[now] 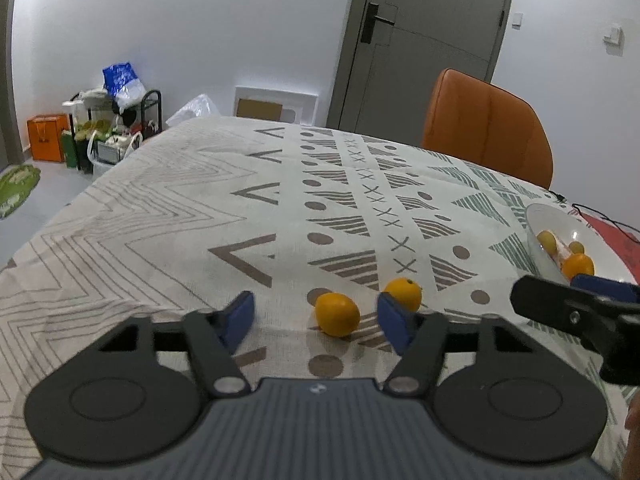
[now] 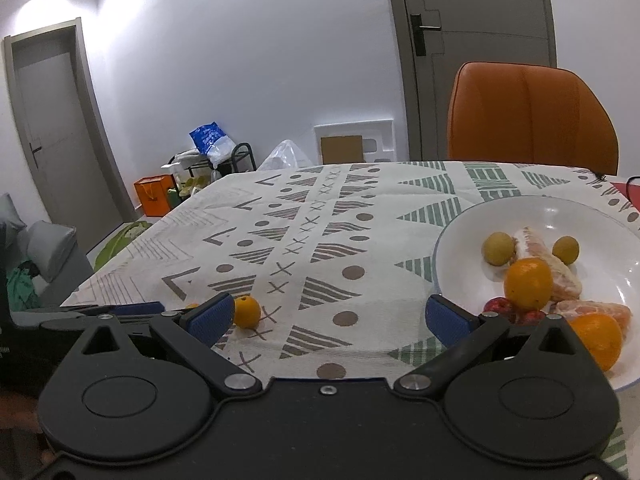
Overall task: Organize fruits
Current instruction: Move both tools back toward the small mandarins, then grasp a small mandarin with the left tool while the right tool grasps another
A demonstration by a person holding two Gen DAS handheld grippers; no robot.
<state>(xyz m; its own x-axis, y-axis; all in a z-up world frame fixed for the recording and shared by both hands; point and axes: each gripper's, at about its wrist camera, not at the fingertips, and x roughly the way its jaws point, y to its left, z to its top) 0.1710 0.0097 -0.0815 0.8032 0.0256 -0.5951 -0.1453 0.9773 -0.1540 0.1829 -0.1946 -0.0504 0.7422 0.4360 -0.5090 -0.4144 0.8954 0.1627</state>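
Left wrist view: the left gripper [image 1: 316,318] is held low over the patterned tablecloth [image 1: 168,208] with its blue-padded jaws spread apart and nothing between them. Two oranges lie on the cloth. The near orange [image 1: 337,315] sits in the gap between the jaws, closer to the right pad. The far orange [image 1: 405,293] sits just behind that right pad, partly hidden by it. The white bowl [image 1: 540,216] stands at the right edge and holds several fruits. The right gripper [image 1: 576,308] enters from the right, near the bowl.

Right wrist view: the right gripper [image 2: 330,316] has its jaws wide apart and empty. The white bowl [image 2: 456,240] lies to the right, holding oranges, peeled segments, two small green-yellow fruits and red fruits. One orange on the cloth [image 2: 246,311] lies just beside the left pad. An orange chair [image 2: 528,120] stands at the far side.
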